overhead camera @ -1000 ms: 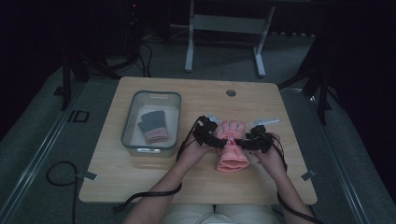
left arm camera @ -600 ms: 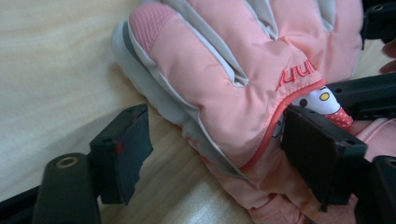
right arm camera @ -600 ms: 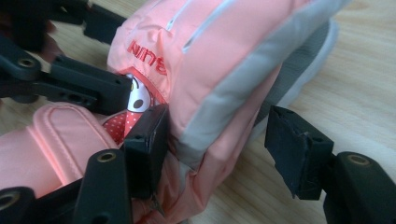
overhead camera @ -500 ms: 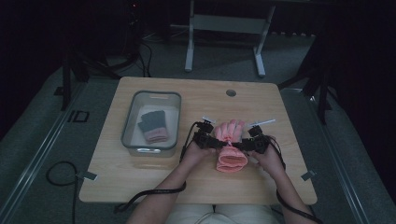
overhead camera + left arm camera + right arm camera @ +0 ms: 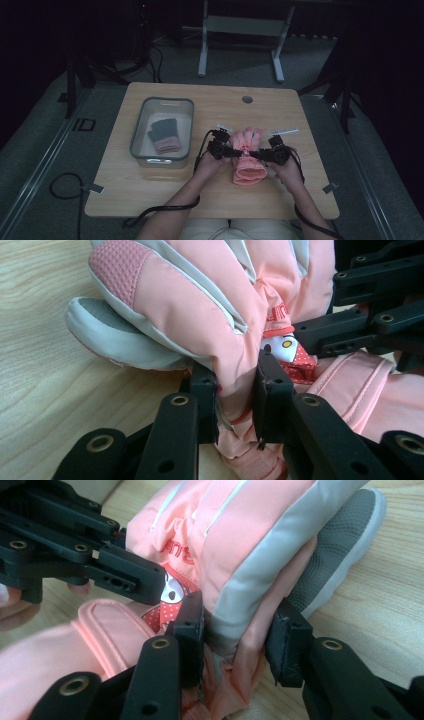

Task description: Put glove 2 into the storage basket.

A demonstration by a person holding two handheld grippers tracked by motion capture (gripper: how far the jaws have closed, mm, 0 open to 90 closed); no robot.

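Right of the clear plastic bin [image 5: 161, 131], you pinch the padded pink ski glove [image 5: 246, 152] from both sides, left gripper [image 5: 235, 390] and right gripper [image 5: 240, 630] clamping bunched fabric that could slip if you pull apart.

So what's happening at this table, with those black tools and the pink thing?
A person sits at a wooden table with a gripper in each hand. The left gripper and the right gripper each pinch one side of a pink glove, near its wrist, as it lies on the table. To the left stands a clear bin with a grey and pink glove inside.
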